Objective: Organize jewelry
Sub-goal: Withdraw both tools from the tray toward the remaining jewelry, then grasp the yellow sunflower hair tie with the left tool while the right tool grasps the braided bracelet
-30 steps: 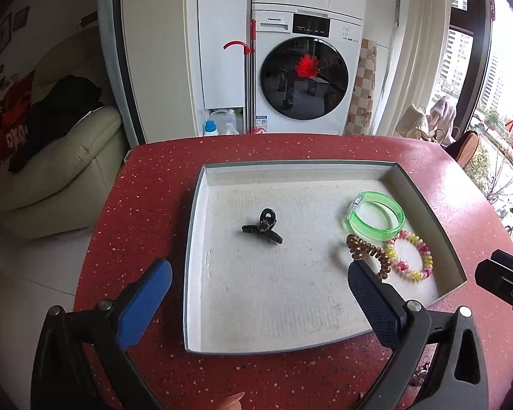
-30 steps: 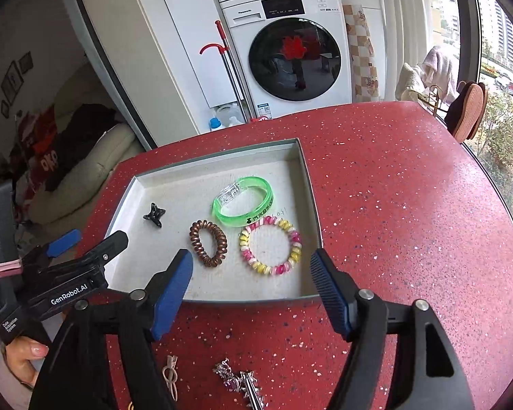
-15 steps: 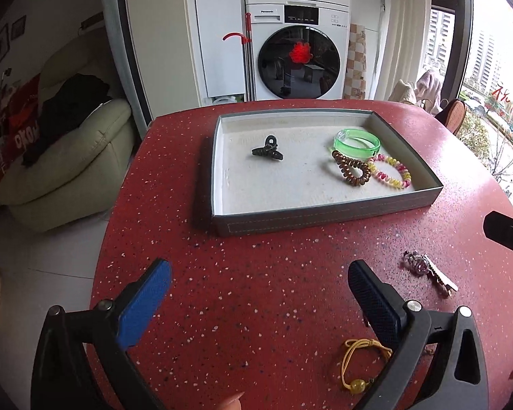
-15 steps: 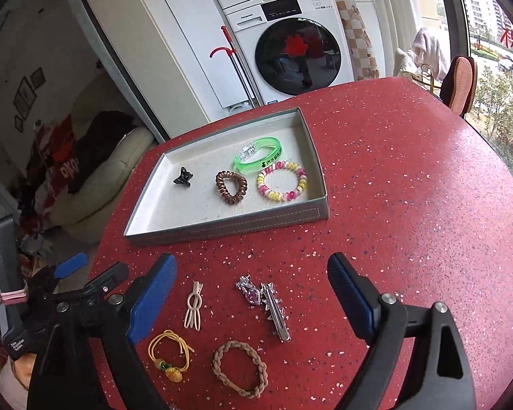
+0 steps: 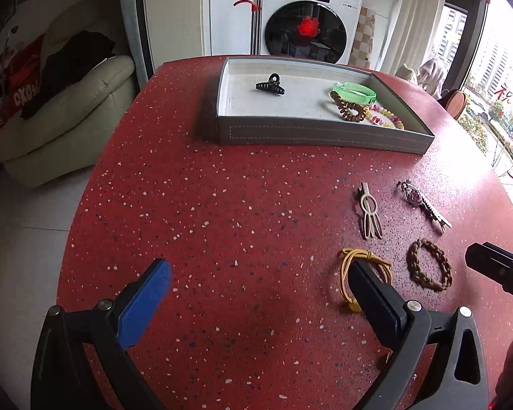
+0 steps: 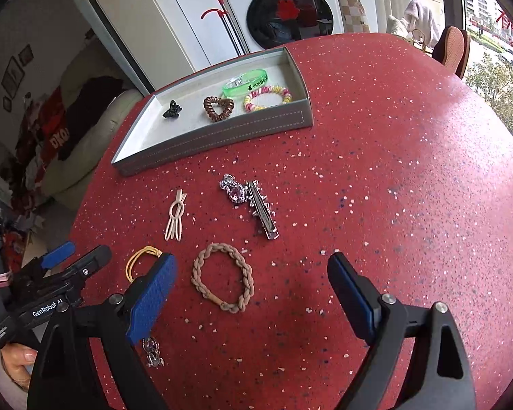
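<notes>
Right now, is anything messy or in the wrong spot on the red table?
Yes. Four pieces sit in the grey tray, but others lie loose on the table: a cream hair clip, a sparkly silver clip, a yellow hair tie and a braided tan band. Nothing looks broken or spilled.

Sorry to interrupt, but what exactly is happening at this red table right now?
A person is sorting jewelry with two handheld grippers. The gray tray already holds four pieces. The braided brown band, yellow hair tie, cream clip and silver clip lie loose on the table. The left gripper and the right gripper are open, holding nothing.
</notes>
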Demonstrator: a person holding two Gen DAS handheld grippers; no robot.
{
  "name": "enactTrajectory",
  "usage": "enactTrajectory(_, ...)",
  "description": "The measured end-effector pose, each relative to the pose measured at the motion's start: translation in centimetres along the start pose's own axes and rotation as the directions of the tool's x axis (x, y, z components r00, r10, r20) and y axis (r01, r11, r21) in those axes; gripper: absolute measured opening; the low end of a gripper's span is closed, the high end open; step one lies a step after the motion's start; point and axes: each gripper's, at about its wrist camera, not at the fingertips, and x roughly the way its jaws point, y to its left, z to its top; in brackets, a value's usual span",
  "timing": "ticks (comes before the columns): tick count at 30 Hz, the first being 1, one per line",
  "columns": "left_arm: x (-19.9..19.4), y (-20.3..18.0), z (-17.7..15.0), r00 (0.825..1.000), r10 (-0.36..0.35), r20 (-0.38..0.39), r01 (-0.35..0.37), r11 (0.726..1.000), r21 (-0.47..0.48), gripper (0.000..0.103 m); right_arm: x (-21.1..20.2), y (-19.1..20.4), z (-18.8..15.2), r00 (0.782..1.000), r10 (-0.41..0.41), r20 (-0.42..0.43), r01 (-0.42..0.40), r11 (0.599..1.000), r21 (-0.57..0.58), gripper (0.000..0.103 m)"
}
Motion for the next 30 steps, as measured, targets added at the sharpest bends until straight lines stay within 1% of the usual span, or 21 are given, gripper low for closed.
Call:
enactTrajectory(3, 0.0, -0.2, -0.9, 1.0, -0.012, -0.01, 0.012, 1.0, -0.01, 0.103, 0.2, -0.4, -1.0, 0.999, -0.025, -0.023, 0.025, 1.0, 0.005, 0.092)
enactTrajectory(7, -0.1, -0.9, -1.4, 0.999, -0.05, -0.019, 0.049, 0.999, -0.012, 0.103, 0.1, -0.1, -1.6, 0.997, -0.073, -0.021, 0.072, 0.997, -0.035, 0.092)
enactTrajectory(11, 0.5, -1.9, -1.1, 0.998, -0.055, -0.035, 0.056, 0.998, 0.023, 0.103, 0.1, 0.2, -1.8, 0.994, -0.106, -0.018, 0.105, 0.992, -0.066, 0.092)
enactTrajectory(14, 1.0, -2.2, -0.6, 0.996, -0.075, -0.047, 0.076, 0.997, 0.026, 0.103, 0.4, 0.7, -1.7, 0.993, -0.114, -0.018, 0.112, 0.989, -0.094, 0.091)
enactTrajectory(16, 1.5, -2.4, -0.3, 0.996, -0.071, -0.062, 0.073, 0.997, 0.037, 0.102, 0.9, 1.1, -1.7, 0.991, -0.131, -0.026, 0.127, 0.985, -0.119, 0.087)
enactTrajectory(17, 1.6, -2.5, -0.3, 0.996, -0.068, -0.062, 0.07, 0.997, 0.044, 0.102, 1.1, 1.3, -1.7, 0.99, -0.138, -0.03, 0.134, 0.983, -0.129, 0.081)
enactTrajectory(18, 1.7, -2.7, -0.3, 0.996, -0.064, -0.06, 0.067, 0.996, 0.053, 0.102, 1.4, 1.6, -1.6, 0.989, -0.144, -0.034, 0.138, 0.981, -0.138, 0.077)
enactTrajectory(19, 1.7, -3.0, -0.3, 0.996, -0.062, -0.059, 0.065, 0.996, 0.065, 0.099, 1.6, 1.8, -1.6, 0.988, -0.148, -0.039, 0.14, 0.979, -0.148, 0.074)
enactTrajectory(20, 1.7, -3.2, -0.3, 0.996, -0.059, -0.061, 0.064, 0.995, 0.078, 0.09, 1.9, 1.9, -1.6, 0.987, -0.152, -0.044, 0.143, 0.977, -0.157, 0.072)
enactTrajectory(21, 1.7, -3.5, -0.4, 0.997, -0.048, -0.062, 0.053, 0.994, 0.094, 0.09, 2.1, 2.1, -1.6, 0.986, -0.162, -0.041, 0.153, 0.974, -0.168, 0.072)
enactTrajectory(22, 1.7, -3.7, -0.4, 0.997, -0.04, -0.061, 0.046, 0.993, 0.109, 0.09, 2.2, 2.4, -1.7, 0.984, -0.175, -0.033, 0.166, 0.968, -0.187, 0.069)
enactTrajectory(25, 1.7, -4.3, -0.6, 0.998, -0.036, -0.058, 0.044, 0.99, 0.136, 0.089, 2.6, 3.4, -2.1, 0.974, -0.225, -0.021, 0.212, 0.943, -0.258, 0.067)
enactTrajectory(26, 1.7, -4.5, -0.8, 0.998, -0.031, -0.054, 0.039, 0.988, 0.149, 0.087, 2.6, 3.6, -2.3, 0.974, -0.228, -0.01, 0.217, 0.937, -0.274, 0.063)
enactTrajectory(27, 1.5, -4.6, -0.8, 0.998, -0.038, -0.048, 0.045, 0.987, 0.157, 0.081, 2.5, 3.6, -2.3, 0.975, -0.221, -0.011, 0.209, 0.938, -0.276, 0.063)
enactTrajectory(28, 1.4, -4.8, -0.8, 0.998, -0.041, -0.048, 0.048, 0.985, 0.163, 0.08, 2.5, 3.6, -2.3, 0.976, -0.219, -0.012, 0.207, 0.939, -0.276, 0.062)
enactTrajectory(30, 1.3, -5.0, -0.8, 0.998, -0.048, -0.05, 0.056, 0.983, 0.172, 0.07, 2.5, 3.5, -2.3, 0.976, -0.217, -0.014, 0.205, 0.939, -0.276, 0.062)
